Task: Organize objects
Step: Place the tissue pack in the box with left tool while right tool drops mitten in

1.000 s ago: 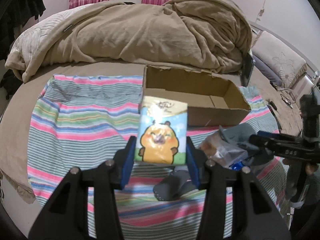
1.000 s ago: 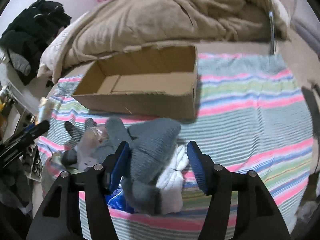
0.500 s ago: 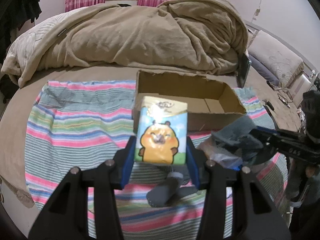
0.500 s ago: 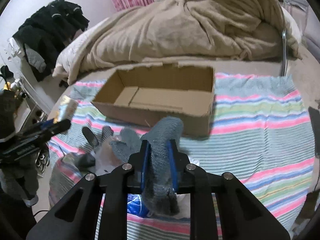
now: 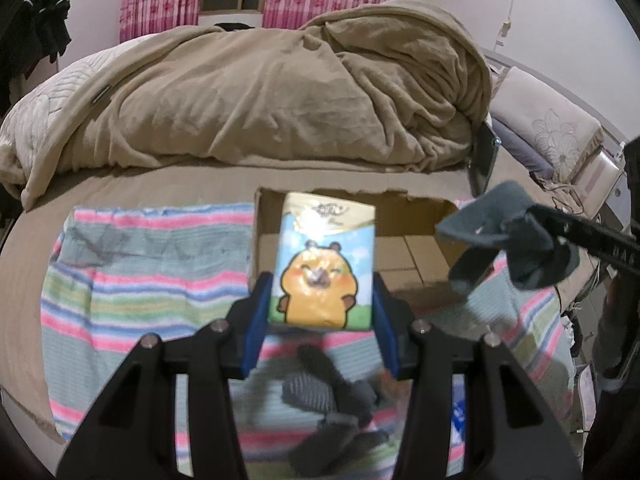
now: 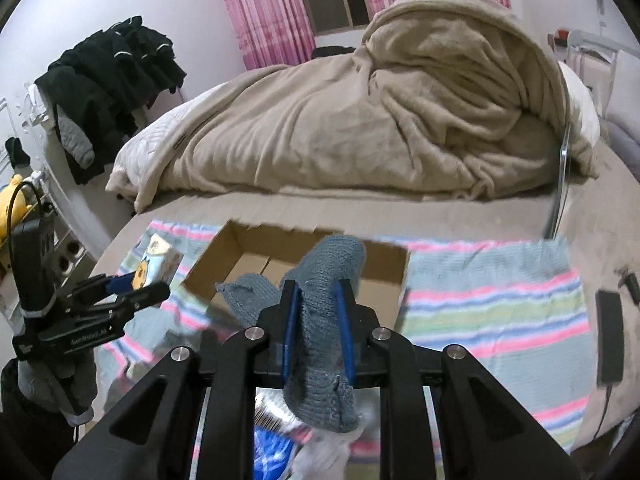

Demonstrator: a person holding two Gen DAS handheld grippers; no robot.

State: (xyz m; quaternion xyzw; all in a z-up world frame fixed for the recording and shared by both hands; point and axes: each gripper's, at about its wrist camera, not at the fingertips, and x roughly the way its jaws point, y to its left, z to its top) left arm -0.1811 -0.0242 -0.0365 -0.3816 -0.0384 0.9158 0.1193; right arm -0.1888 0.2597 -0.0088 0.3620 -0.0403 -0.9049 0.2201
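While left gripper (image 5: pixel 322 312) clamps tissue pack (image 5: pixel 325 268), right gripper (image 6: pixel 318 332) pinches what looks like a sock (image 6: pixel 324 344).

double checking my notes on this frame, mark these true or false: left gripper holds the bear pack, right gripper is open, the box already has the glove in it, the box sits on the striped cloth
1. Left gripper holds the bear pack: true.
2. Right gripper is open: false, it is shut on the glove.
3. The box already has the glove in it: false, the glove hangs in the gripper and the box floor that shows is bare.
4. The box sits on the striped cloth: true.
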